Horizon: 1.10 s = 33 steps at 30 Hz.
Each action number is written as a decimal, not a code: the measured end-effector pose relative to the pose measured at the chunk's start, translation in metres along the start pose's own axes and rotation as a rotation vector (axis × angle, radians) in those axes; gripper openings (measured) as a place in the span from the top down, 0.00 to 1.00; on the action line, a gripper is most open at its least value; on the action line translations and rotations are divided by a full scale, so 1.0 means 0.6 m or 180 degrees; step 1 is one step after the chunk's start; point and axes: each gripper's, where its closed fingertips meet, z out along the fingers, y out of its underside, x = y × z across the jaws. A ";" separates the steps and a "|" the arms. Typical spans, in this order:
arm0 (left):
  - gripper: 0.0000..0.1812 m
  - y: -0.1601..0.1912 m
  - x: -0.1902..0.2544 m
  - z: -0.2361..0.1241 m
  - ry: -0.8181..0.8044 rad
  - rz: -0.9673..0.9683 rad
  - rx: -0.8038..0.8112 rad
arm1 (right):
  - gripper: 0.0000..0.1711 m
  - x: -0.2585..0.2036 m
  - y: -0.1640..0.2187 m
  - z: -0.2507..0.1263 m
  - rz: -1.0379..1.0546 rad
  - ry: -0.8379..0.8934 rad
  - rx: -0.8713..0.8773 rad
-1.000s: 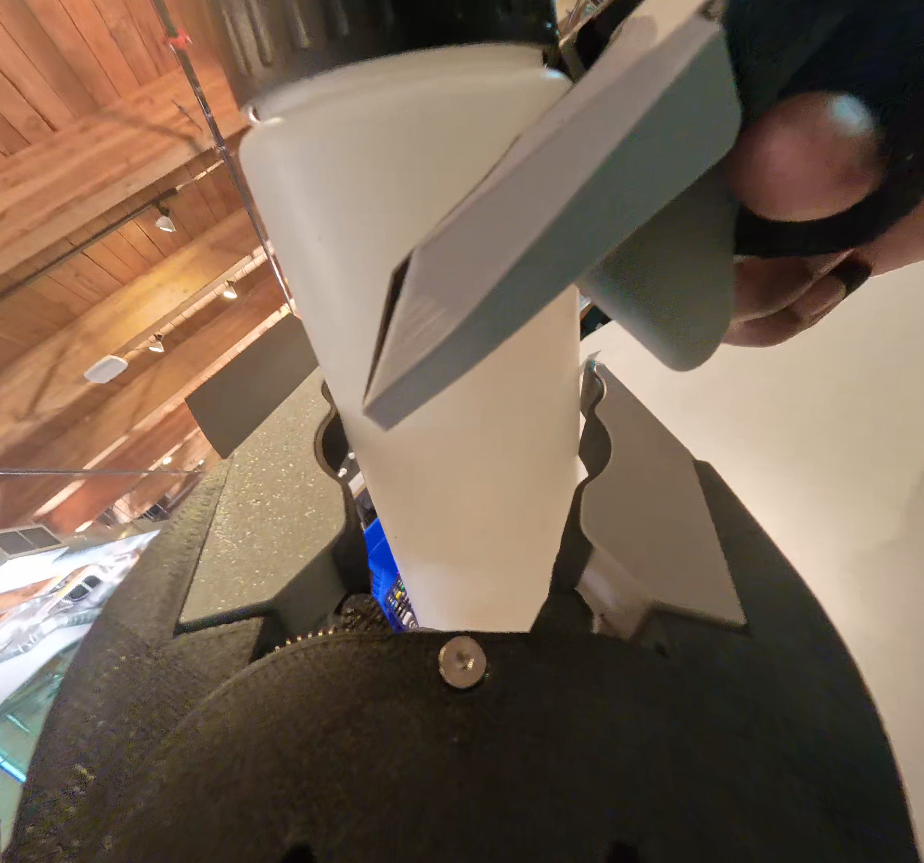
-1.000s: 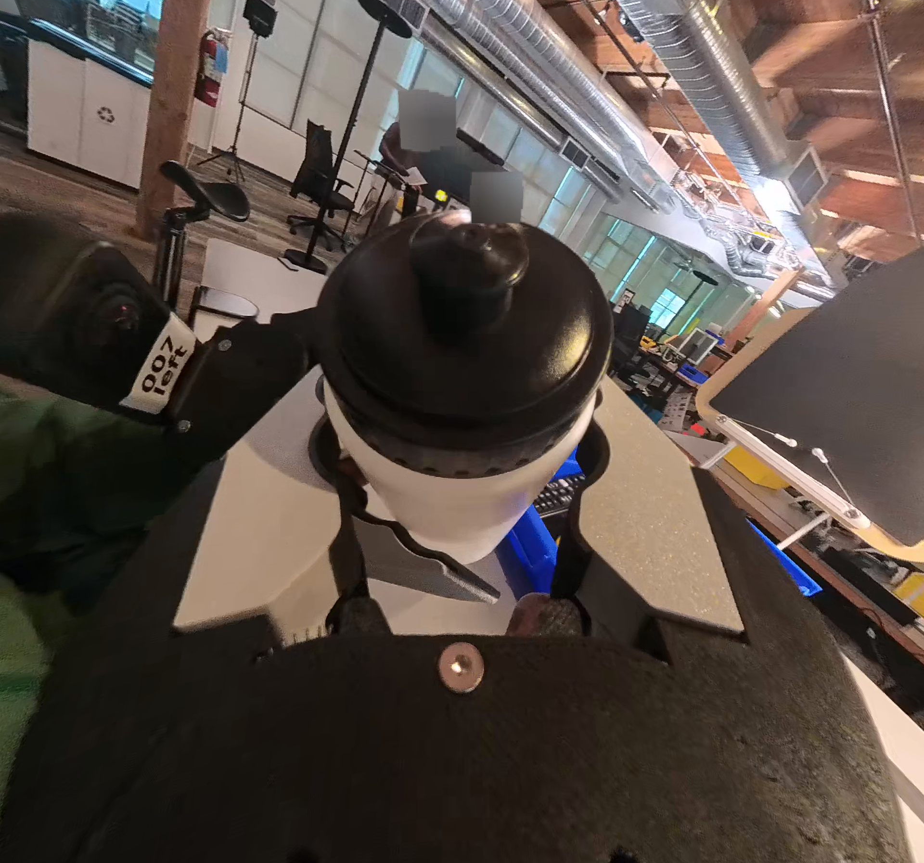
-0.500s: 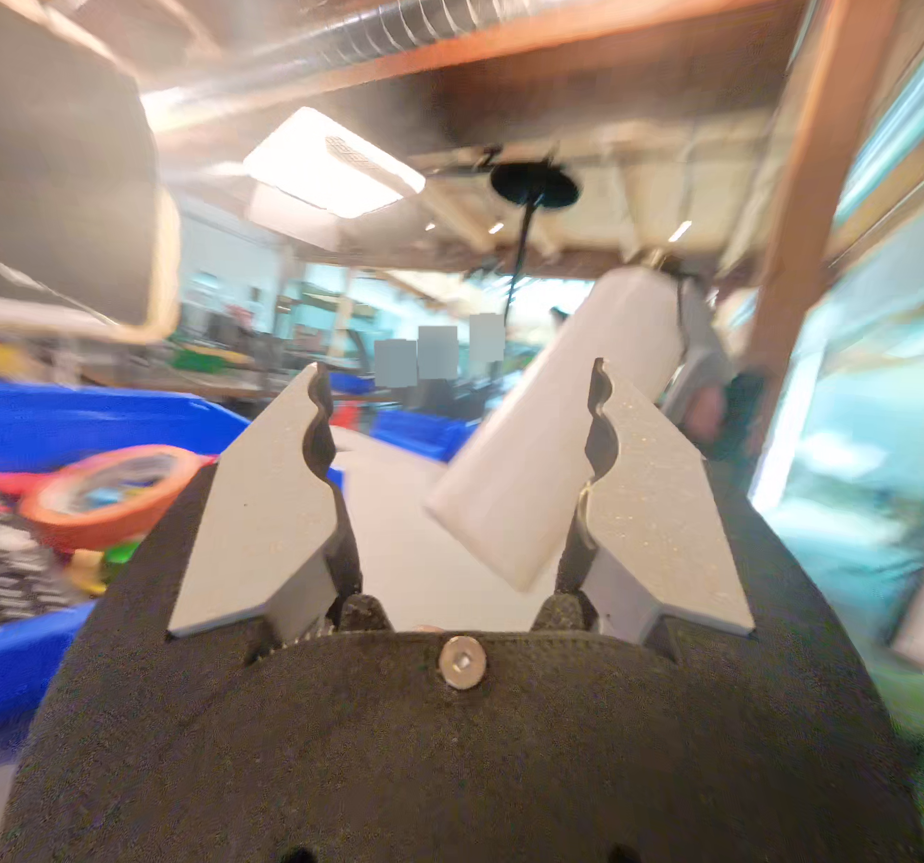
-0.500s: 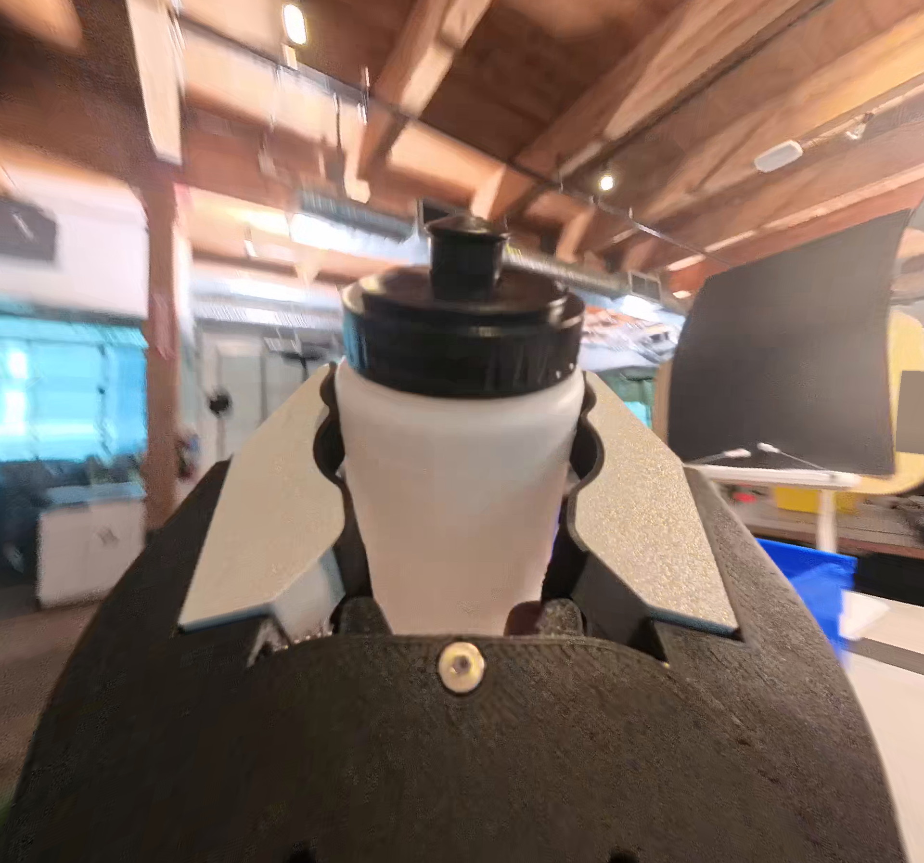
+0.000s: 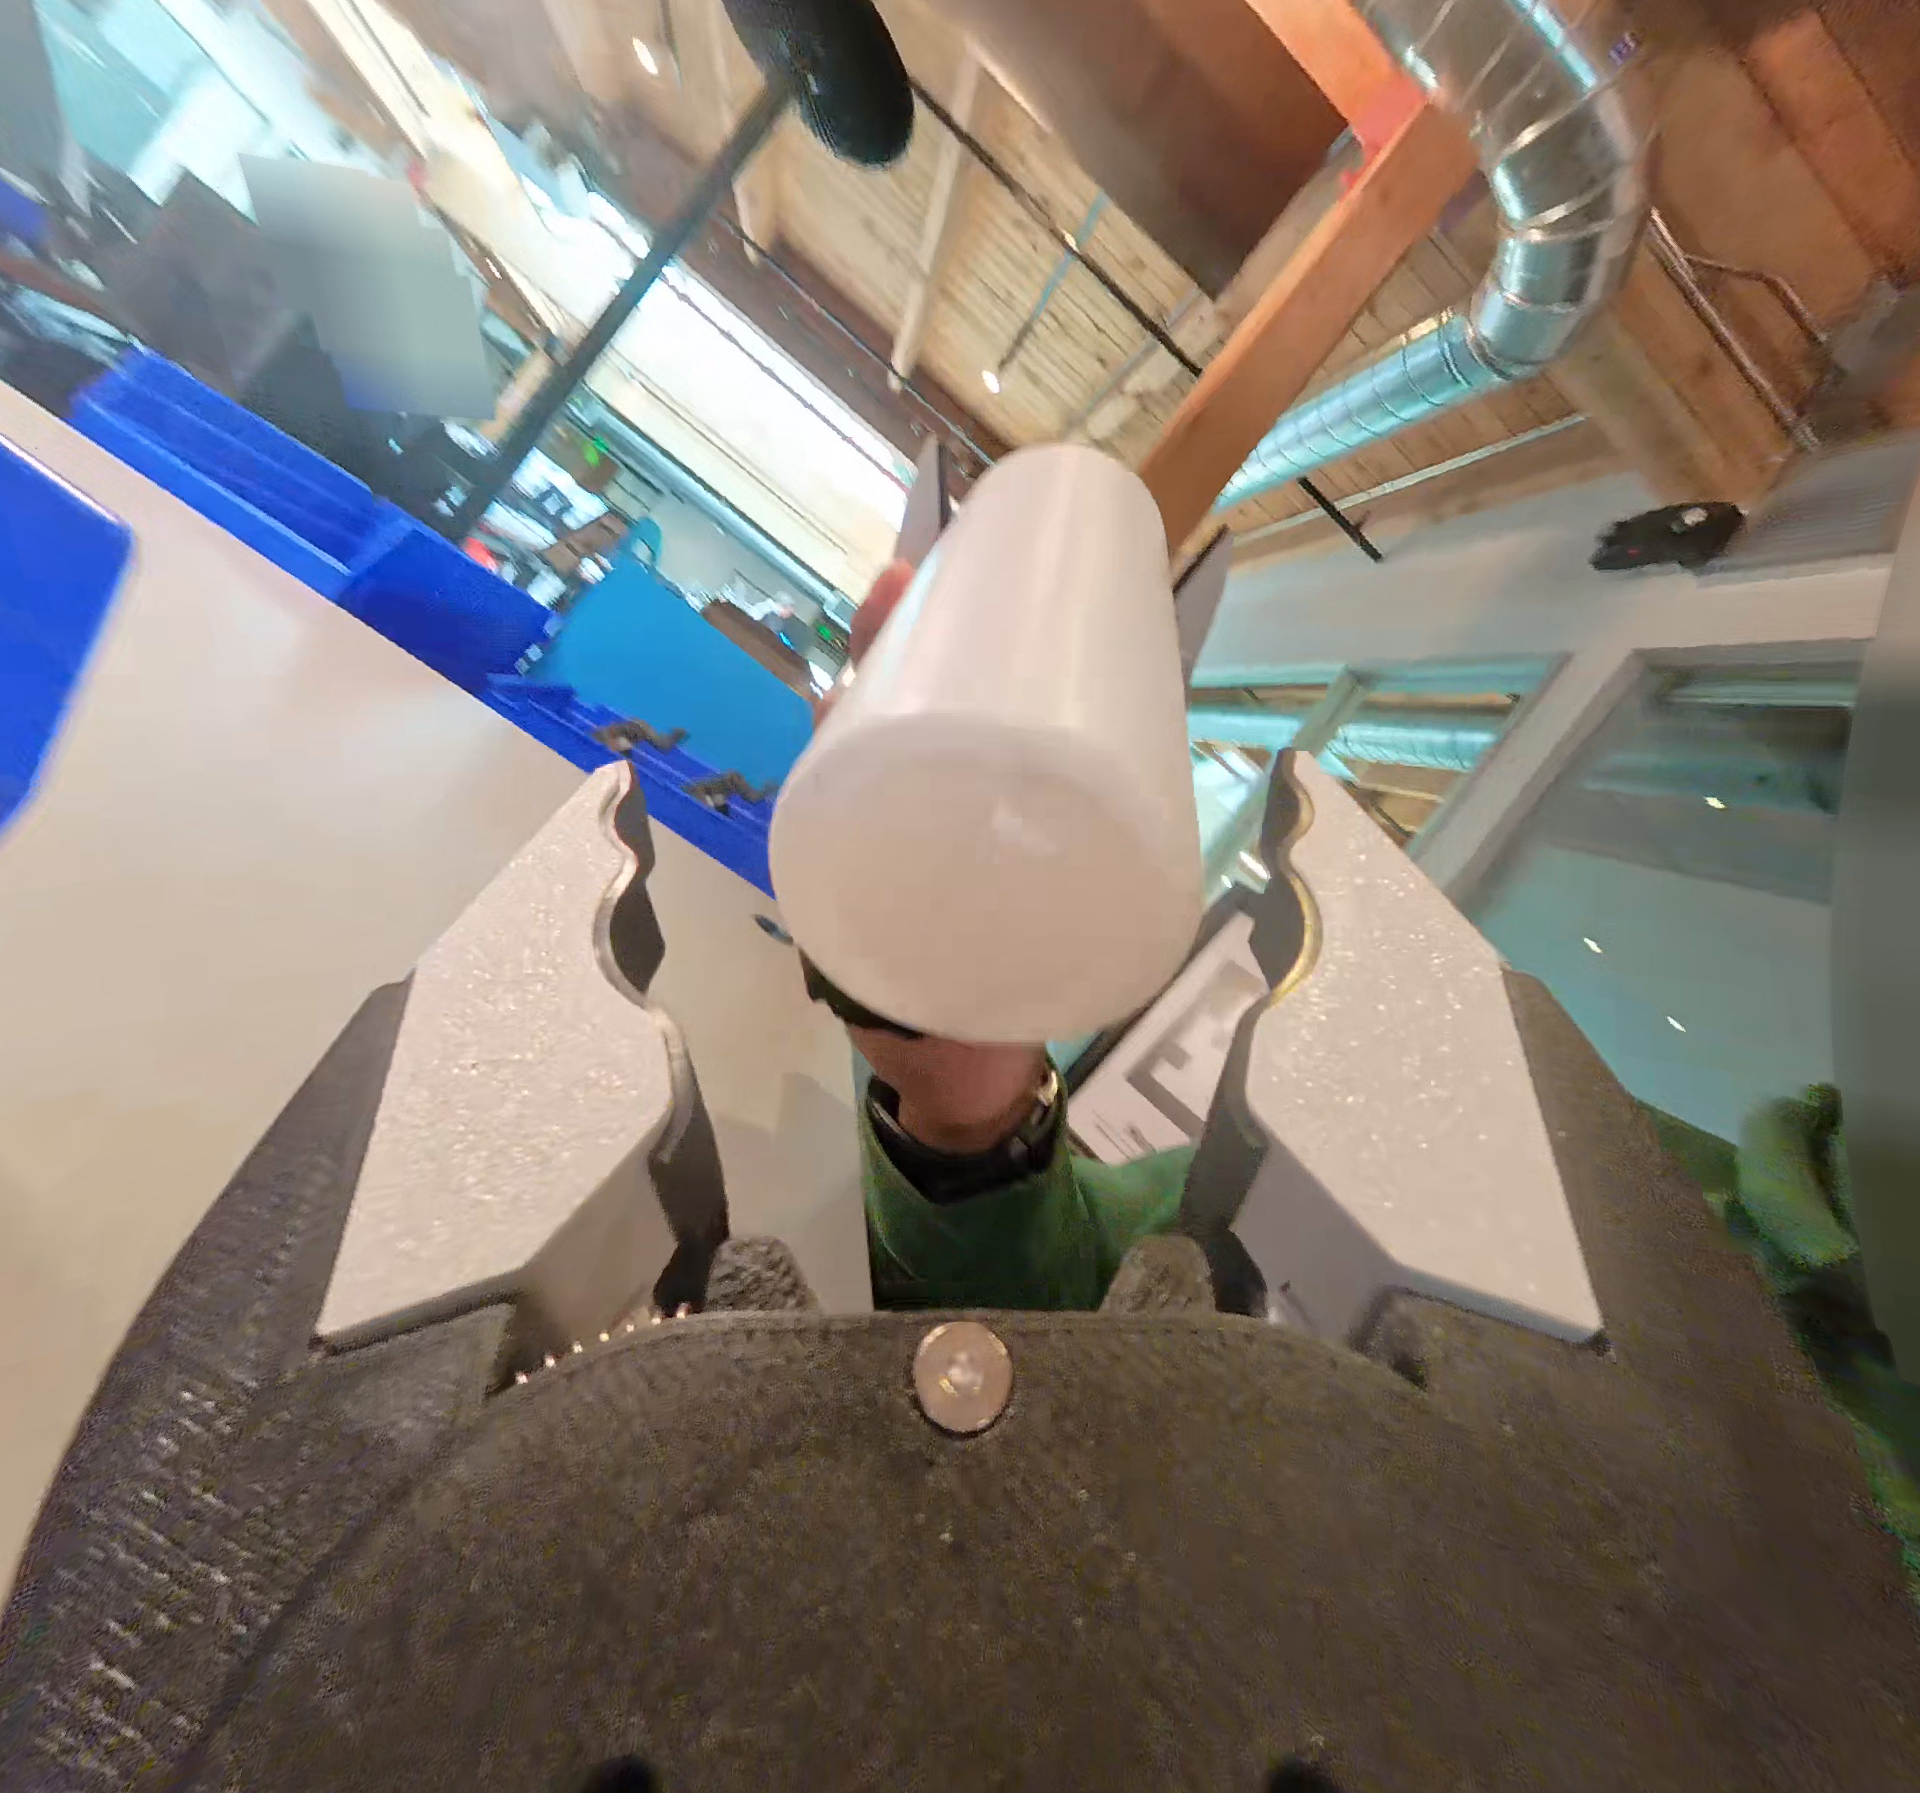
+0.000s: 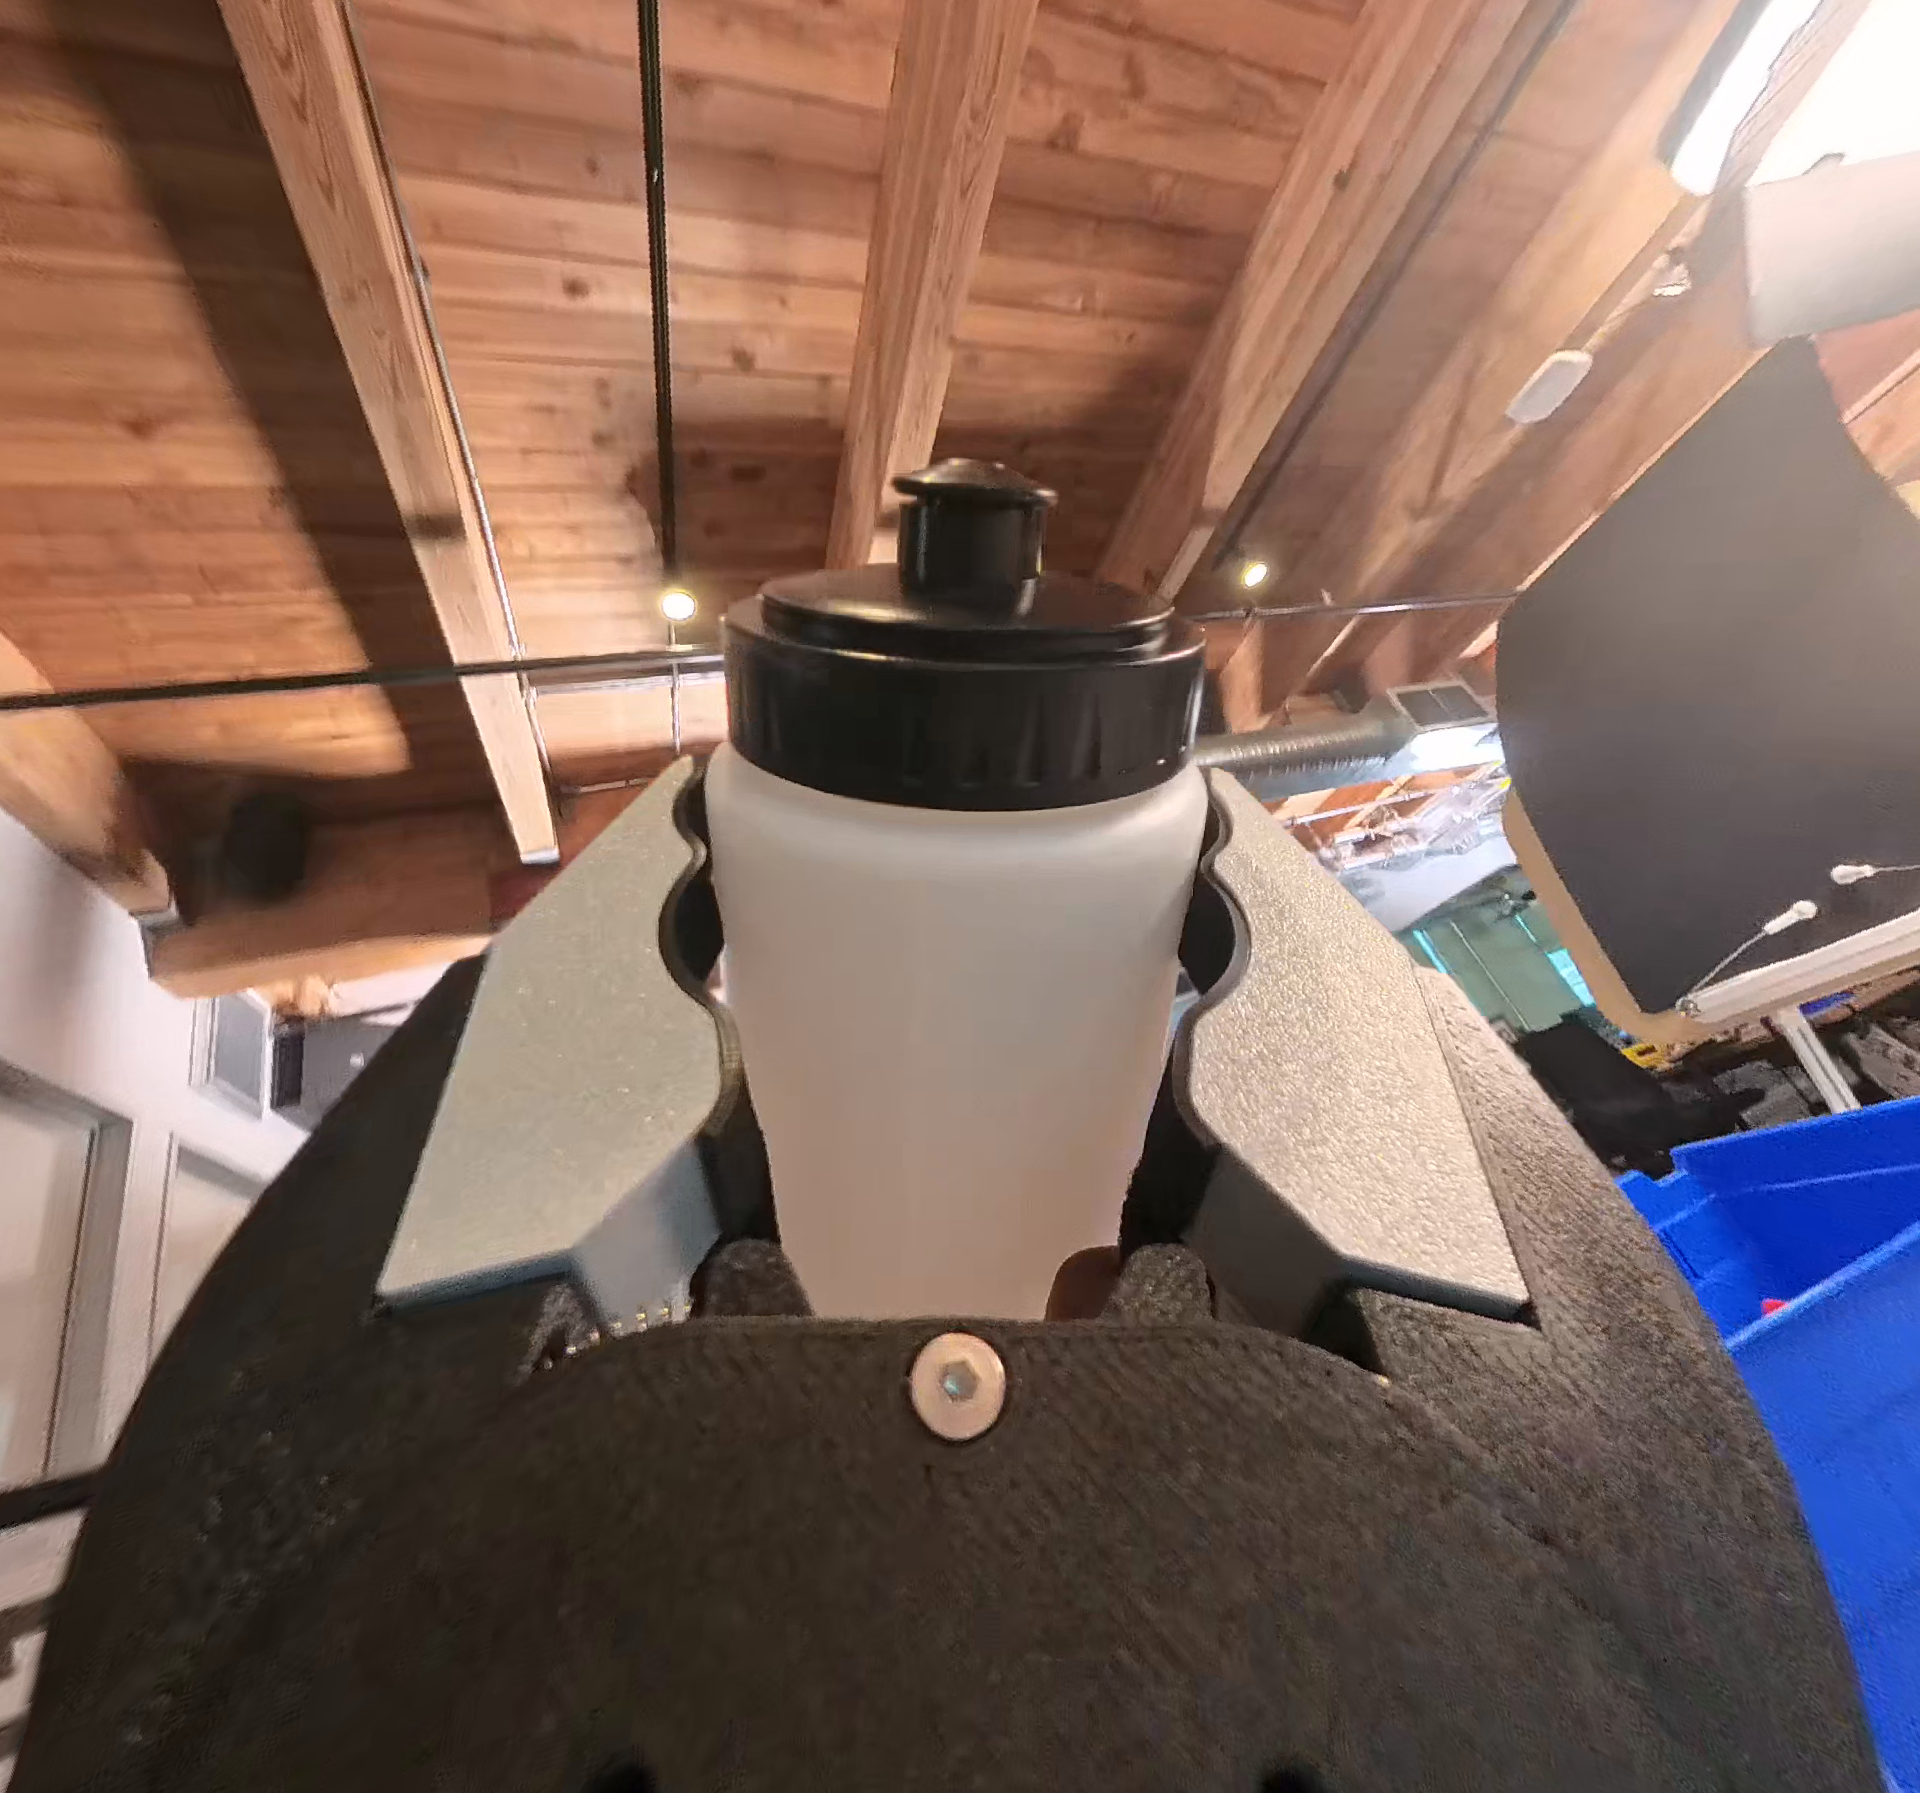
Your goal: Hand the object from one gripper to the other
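- The left gripper (image 5: 951, 896) has let go: a second ago both pairs of fingers were on the white squeeze bottle (image 6: 951, 1005), and now only one pair is.
- Left fingers (image 5: 520, 1047) stand wide with nothing between them. The bottle's flat base (image 5: 987, 870) floats just ahead of their tips, slightly toward the right-hand finger, and touches neither.
- Half a second back that base still sat low beside the right-hand left finger; now it faces the left camera nearly end-on and a little farther out.
- The right gripper (image 6: 951, 912) is clamped on the bottle body, its fingers (image 6: 566, 1047) pressing both sides just under the black screw cap (image 6: 961, 704).
- Cap and black spout (image 6: 971, 528) point straight out past the right fingertips, toward the wooden ceiling beams (image 6: 914, 216).
- The bottle is carried in the air, clear of the white table (image 5: 208, 808) seen beyond the left-hand left finger.
- A hand in a green sleeve (image 5: 966, 1213) shows between the left fingers, under the bottle's base.
- My read: the handover is done, with the right side carrying the full weight.
- The grip looks centred and square, so a slip seems unlikely; what remains is only parting the two grippers cleanly.
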 end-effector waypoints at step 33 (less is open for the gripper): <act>0.42 -0.111 -0.089 -0.102 -0.0968 -0.0119 0.1544 | 0.44 0.076 0.182 -0.048 -0.3952 -0.0172 -0.2950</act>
